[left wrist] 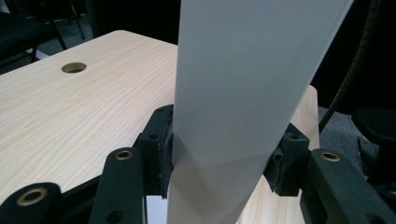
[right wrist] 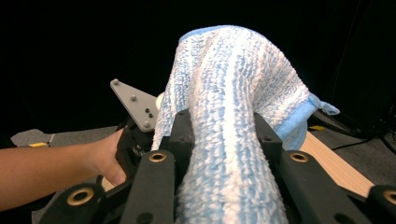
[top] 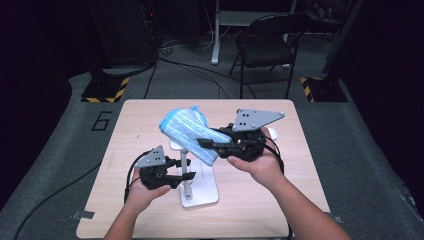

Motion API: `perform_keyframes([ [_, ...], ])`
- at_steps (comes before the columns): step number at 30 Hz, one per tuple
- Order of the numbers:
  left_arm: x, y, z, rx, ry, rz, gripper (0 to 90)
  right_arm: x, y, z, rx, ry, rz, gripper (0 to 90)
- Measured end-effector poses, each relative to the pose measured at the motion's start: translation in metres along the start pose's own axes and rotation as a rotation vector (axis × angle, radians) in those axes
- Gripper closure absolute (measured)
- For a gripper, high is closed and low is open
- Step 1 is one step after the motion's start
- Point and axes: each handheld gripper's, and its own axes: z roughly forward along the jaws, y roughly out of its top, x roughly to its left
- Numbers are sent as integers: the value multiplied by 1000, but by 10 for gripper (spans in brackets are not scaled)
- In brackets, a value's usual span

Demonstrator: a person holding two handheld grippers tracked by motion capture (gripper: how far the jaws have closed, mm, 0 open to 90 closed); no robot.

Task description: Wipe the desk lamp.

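Observation:
A blue-and-white striped terry cloth [top: 181,126] hangs over the top of a white stand [top: 201,193] in the middle of the table. My right gripper [top: 202,143] reaches in from the right and is shut on the cloth's lower end. In the right gripper view the cloth [right wrist: 236,88] runs up between the jaws of that gripper [right wrist: 224,135] and bulges above them. My left gripper [top: 189,176] is shut on the stand's upright post [top: 184,159]. The left gripper view has the flat white post [left wrist: 243,88] squeezed between the pads of its gripper [left wrist: 223,163].
The light wooden table [top: 260,200] has a cable hole [left wrist: 74,67] near its far side. A small white round object [top: 272,133] lies behind my right hand. A folding chair [top: 270,40] and cables stand on the floor beyond the table.

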Motion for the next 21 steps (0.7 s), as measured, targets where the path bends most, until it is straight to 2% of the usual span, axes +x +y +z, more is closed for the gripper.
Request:
perform_keyframes([
  [10,0,0,0,-1,-5,-6,505,-12,-9,-17,5,-14,16,677],
  [15,0,0,0,1,-5,2,505,-20,-14,-26,12,-5,7,677],
  [21,0,0,0,0,-6,-3,505,-28,-18,-34,15,5,23,678],
])
